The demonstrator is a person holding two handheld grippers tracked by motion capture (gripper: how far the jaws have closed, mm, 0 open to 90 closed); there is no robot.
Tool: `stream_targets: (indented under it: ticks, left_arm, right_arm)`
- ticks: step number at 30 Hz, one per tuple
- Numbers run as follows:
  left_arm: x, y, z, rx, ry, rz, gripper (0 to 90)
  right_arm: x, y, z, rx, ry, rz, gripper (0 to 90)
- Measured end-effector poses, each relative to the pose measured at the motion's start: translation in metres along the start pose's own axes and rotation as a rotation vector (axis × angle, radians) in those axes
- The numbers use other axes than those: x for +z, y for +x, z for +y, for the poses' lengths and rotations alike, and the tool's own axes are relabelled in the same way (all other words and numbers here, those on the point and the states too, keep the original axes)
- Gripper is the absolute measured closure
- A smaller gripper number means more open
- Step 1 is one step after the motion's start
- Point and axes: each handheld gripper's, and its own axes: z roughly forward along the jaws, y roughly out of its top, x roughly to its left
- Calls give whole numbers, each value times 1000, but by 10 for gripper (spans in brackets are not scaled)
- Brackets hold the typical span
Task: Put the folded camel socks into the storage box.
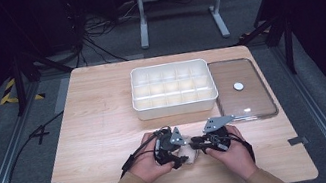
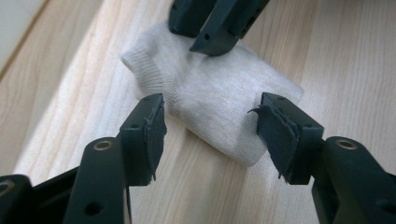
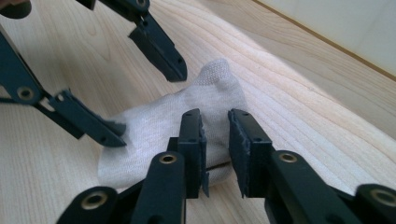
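1. On my left, the left gripper point(image 1: 176, 156) sits at the near middle of the pale wooden desk point(image 1: 101, 127), its jaws spread wide on either side of a small cream knitted sock point(image 2: 215, 100), not yet touching it.
2. The sock lies flat and folded on the desk between my two hands, near the front edge.
3. The right gripper point(image 3: 215, 140) has its jaws narrow, almost closed, pinching at a fold of the sock; I cannot tell if any fabric is truly caught.
4. Far of the grippers stands a white plastic divided tray point(image 1: 176, 111), and to its right a clear flat lid point(image 1: 254, 101) with a white round knob.
5. My worry: if the right pinch holds only a thin fold, the sock may slip free on lifting.
6. Closing the left jaws low could scrape the desk or bunch the fabric.
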Motion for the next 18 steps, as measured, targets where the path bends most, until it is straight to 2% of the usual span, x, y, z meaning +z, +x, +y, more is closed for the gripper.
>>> stream_targets:
  ticks: [3,8,10,14,16,18]
  left_arm:
    - [1,1,0,-6,10,4,396]
    - [4,0,-3,-34,13,0,392]
    - [4,-1,-2,-29,15,0,392]
    - [4,-2,-1,-36,20,15,380]
    - [4,-5,0,-34,27,24,380]
    - [3,-6,1,-19,30,31,383]
  right_arm:
    - [0,0,1,-4,7,1,706]
    - [2,-4,0,50,31,28,672]
    - [2,-7,-1,69,38,30,648]
    - [0,-7,1,79,62,4,580]
    - [1,-5,2,80,68,-6,575]
    - [0,-6,4,78,69,0,556]
